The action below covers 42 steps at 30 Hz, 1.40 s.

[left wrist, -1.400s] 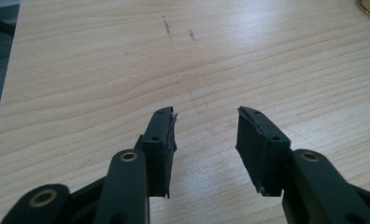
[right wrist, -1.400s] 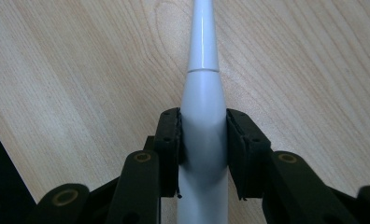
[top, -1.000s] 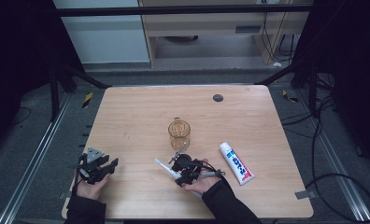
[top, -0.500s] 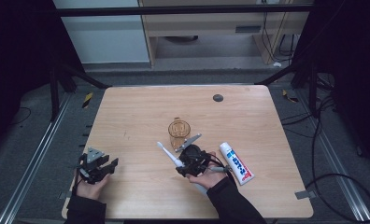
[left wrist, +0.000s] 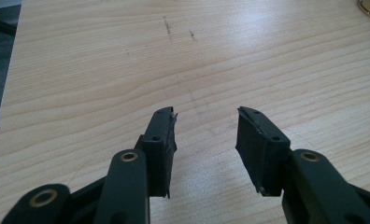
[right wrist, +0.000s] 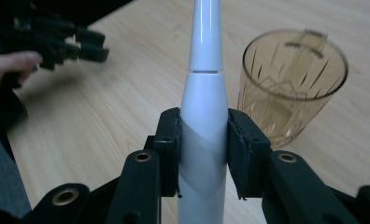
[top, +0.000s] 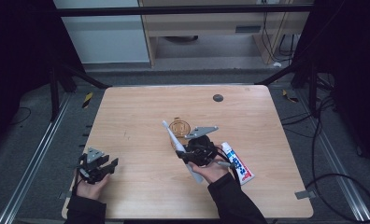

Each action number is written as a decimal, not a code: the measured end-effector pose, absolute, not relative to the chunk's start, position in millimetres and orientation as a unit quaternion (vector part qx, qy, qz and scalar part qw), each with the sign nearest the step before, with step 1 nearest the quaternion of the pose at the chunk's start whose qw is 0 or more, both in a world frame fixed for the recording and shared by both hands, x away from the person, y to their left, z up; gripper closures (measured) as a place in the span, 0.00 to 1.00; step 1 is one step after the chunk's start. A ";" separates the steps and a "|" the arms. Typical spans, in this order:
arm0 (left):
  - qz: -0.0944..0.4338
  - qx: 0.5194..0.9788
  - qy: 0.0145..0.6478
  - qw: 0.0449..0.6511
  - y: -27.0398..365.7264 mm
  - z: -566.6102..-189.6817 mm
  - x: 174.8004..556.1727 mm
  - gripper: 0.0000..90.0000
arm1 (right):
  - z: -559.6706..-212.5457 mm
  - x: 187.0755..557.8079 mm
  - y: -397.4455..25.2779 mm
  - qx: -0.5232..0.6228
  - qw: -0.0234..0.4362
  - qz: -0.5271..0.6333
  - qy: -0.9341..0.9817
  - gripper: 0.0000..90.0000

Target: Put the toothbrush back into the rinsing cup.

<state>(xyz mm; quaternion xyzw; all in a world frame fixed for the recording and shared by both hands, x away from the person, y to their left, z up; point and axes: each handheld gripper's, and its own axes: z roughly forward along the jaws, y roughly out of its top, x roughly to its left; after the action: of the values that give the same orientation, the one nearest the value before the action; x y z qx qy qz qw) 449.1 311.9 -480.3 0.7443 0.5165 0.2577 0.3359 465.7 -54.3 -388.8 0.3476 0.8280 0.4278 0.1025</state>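
My right gripper [top: 182, 154] [right wrist: 202, 135] is shut on a white electric toothbrush [top: 174, 137] [right wrist: 203, 112], held by its thick handle with the thin neck pointing away, toward the table's far left. An amber glass cup [top: 178, 127] [right wrist: 290, 84] stands upright just beyond and right of the toothbrush. A tube of toothpaste [top: 237, 162] lies flat right of my right hand. My left gripper [top: 99, 167] [left wrist: 206, 133] rests low near the table's front left corner, jaws open over bare wood.
The wooden table [top: 141, 112] has a small dark round spot [top: 217, 97] near its far right. Black frame bars and cables surround the table on the floor.
My right gripper has lifted and swung right toward the cup, tipping the toothbrush from lying low to pointing up and away. The left gripper has stayed put.
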 end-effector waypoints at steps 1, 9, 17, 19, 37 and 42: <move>0.258 0.744 0.516 0.336 311.8 -480.4 449.2 0.62 | -385.9 466.7 -56.7 0.352 0.109 0.449 0.814 0.75; 0.258 0.744 0.516 0.336 311.7 -480.3 449.1 0.62 | -372.3 472.6 -64.9 0.367 0.142 0.509 0.766 0.75; 0.258 0.744 0.516 0.336 311.8 -480.5 449.3 0.62 | -359.5 481.0 -70.6 0.376 0.182 0.558 0.717 0.75; 0.258 0.744 0.517 0.337 311.9 -480.4 449.4 0.62 | -356.4 483.6 -71.5 0.379 0.192 0.568 0.705 0.75; 0.258 0.744 0.517 0.337 312.3 -480.6 449.7 0.62 | -351.5 506.4 -69.1 0.390 0.250 0.598 0.654 0.75; 0.258 0.743 0.517 0.337 312.4 -480.7 449.9 0.62 | -350.2 513.2 -62.7 0.395 0.259 0.603 0.642 0.75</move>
<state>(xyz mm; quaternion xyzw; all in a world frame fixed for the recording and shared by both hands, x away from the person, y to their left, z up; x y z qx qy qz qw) 449.9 312.4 -480.7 0.7432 0.5172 0.2575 0.3374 513.2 -62.7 -350.2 0.3955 0.6422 0.6033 0.2594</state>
